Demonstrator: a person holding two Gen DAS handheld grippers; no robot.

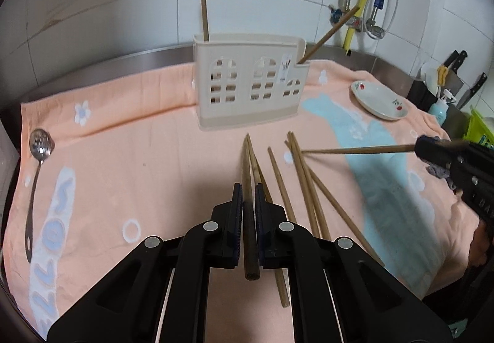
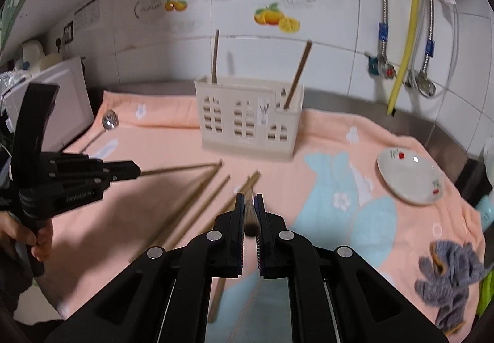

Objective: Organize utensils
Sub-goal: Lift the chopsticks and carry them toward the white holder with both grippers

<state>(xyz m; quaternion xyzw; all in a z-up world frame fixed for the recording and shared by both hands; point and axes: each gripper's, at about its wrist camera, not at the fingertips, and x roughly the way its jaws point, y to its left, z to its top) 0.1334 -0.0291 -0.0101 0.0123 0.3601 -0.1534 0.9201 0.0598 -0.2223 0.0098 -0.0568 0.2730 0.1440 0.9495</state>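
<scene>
Wooden chopstick (image 1: pixel 248 188) sits clamped in the left gripper (image 1: pixel 248 197), jaws nearly closed on it — more chopsticks (image 1: pixel 305 185) lie loose on the peach towel (image 1: pixel 139 157), the cream holder (image 1: pixel 250 86) beyond with two sticks already in it. From the right wrist view, the right gripper (image 2: pixel 249 207) pinches its own chopstick (image 2: pixel 250 216) end-on. Best tip each stick upright before lowering it into a compartment — one hand at a time.

Both wrist views toward caddy (image 1: pixel 250 82)
</scene>
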